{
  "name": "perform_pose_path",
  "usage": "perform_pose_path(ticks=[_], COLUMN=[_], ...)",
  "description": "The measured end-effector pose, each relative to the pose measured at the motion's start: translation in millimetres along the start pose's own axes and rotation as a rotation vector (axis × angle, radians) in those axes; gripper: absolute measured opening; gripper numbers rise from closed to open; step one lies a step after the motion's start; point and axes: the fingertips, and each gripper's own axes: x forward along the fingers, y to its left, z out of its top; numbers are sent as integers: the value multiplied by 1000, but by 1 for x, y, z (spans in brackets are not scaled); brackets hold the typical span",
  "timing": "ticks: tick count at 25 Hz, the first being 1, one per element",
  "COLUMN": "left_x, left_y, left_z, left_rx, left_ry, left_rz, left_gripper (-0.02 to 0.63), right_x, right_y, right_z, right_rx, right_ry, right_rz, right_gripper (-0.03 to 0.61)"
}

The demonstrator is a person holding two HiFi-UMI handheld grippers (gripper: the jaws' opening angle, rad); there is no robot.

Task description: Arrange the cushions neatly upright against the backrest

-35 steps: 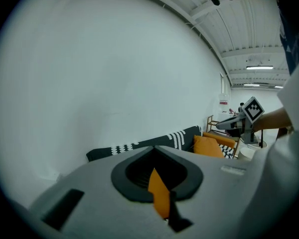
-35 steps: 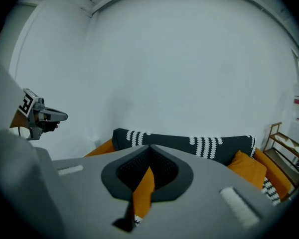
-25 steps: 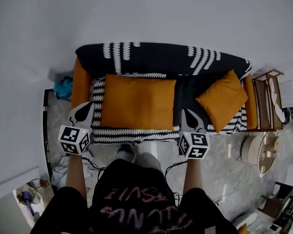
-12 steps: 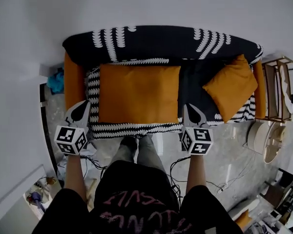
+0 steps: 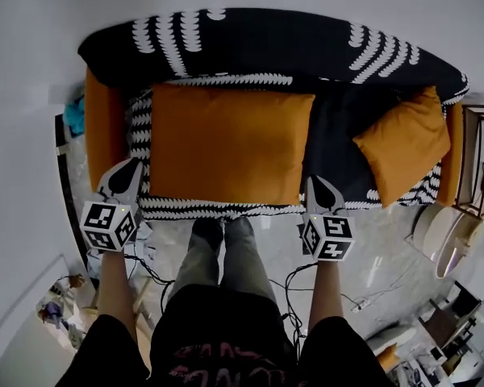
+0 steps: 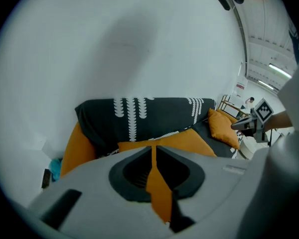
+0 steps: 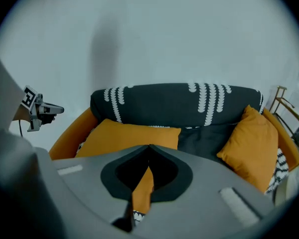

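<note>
Just beyond my left gripper (image 5: 133,166) and to its left, a blue bundle (image 5: 74,115) sits by the sofa's smooth orange armrest (image 5: 105,127), too blurred to name. This gripper's jaws have just been opening. They stand a thin crack apart with nothing between them, and only orange shows through the slit.

Ahead of it, reaching across to my right gripper (image 5: 316,182), the big cushion (image 5: 230,143) lies flat on the seat. It is a plump orange rectangle of plain fabric, with its far edge at the foot of the backrest (image 5: 266,51). My left tips are just beside its near left corner and my right tips just beside its near right corner. I cannot tell whether either touches it.

A black throw (image 7: 174,106) with rows of white scallop marks drapes the backrest. A black-and-white zigzag cover (image 5: 226,210) edges the seat front under the cushion.

The right gripper's jaws are pressed together and empty. Beyond it to the right, the small cushion (image 5: 403,145), square and orange, leans tilted into the sofa's end corner. Farther right a wooden rack (image 5: 477,160) is cut off by the frame edge, and I cannot make out what it holds. Cables (image 5: 145,268) trail on the floor behind both grippers.
</note>
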Motion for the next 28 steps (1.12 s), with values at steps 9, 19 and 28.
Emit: perform_pose_path(ticks=[9,19,28], left_x=[87,165,195], left_y=[22,47,56], left_z=[-72,-143,-171], left_rx=[-53,-191,-191], left_ry=[142,255,313], left_rz=[-14,-36,-106], left_gripper=[148,402,465], right_x=[79,159,197], right_y=[-32,-56,-53], right_z=[-66,-114,-152], right_rx=[63,108,255], right_ry=[134,249,365], right_rz=[46,153,255], right_gripper=[76,396,495])
